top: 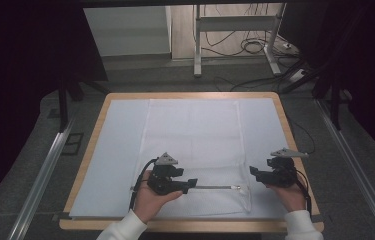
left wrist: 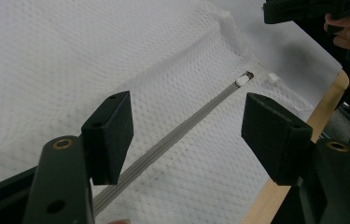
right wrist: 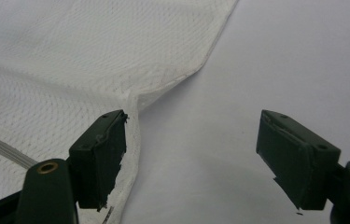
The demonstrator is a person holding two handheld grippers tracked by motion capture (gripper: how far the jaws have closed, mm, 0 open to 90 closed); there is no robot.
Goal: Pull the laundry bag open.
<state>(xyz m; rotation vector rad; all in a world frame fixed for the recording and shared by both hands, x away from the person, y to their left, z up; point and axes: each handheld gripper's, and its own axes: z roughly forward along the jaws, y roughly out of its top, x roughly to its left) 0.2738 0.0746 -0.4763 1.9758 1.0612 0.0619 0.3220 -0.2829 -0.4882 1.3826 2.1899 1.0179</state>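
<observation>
A white mesh bag (top: 195, 135) lies flat on the table, with a grey zipper (top: 215, 187) along its near edge. The white zipper pull (top: 235, 187) sits at the zipper's right end. My left gripper (top: 193, 183) points right along the zipper, low over it. In the left gripper view it (left wrist: 186, 126) stands open, the zipper (left wrist: 177, 135) runs between the jaws, and the pull (left wrist: 241, 80) lies farther ahead. My right gripper (top: 253, 172) points left at the bag's right edge. In its own view it (right wrist: 193, 126) is open, with the mesh bag (right wrist: 70, 46) edge under one jaw and nothing gripped.
A pale sheet (top: 120, 150) covers the wooden table (top: 87, 160). The table's front edge (left wrist: 266, 200) runs close beside the left gripper. Metal rails (top: 45, 170) flank the table. A desk frame (top: 235, 30) and cables lie on the floor beyond.
</observation>
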